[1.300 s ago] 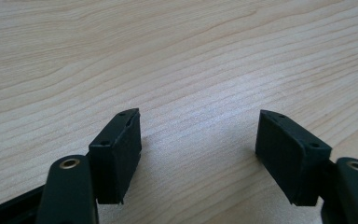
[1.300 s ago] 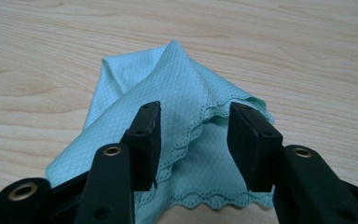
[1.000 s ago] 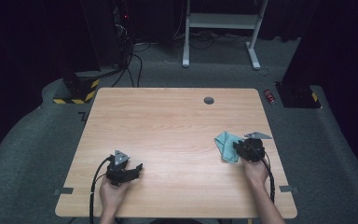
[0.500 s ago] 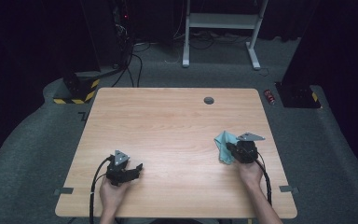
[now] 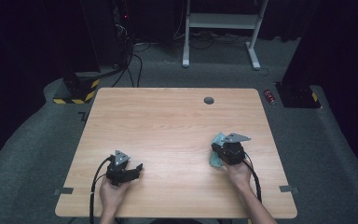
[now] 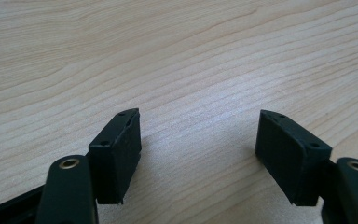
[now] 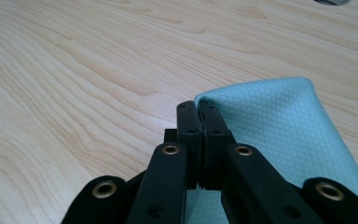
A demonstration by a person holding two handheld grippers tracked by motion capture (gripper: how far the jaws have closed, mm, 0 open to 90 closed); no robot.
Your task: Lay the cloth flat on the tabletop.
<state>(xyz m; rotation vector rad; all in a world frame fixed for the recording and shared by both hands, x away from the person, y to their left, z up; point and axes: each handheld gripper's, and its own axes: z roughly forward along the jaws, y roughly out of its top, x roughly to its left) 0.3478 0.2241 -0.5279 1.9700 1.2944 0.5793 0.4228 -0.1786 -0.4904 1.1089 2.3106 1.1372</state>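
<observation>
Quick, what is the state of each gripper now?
Left gripper: open, nothing between its jaws.
Right gripper: closed on an edge of the teal cloth.

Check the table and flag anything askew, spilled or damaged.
Nothing stands out. The teal cloth is bunched rather than flat, but only because the right gripper is shut on its edge. The left gripper rests open on the bare wooden table. No spills or damage show.

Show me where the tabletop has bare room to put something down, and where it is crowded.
Bare wood runs across the table from the far edge, past the small dark disc, down to both hands, and between the left gripper and right gripper. It is crowded by the right gripper, shut on the teal cloth.
</observation>
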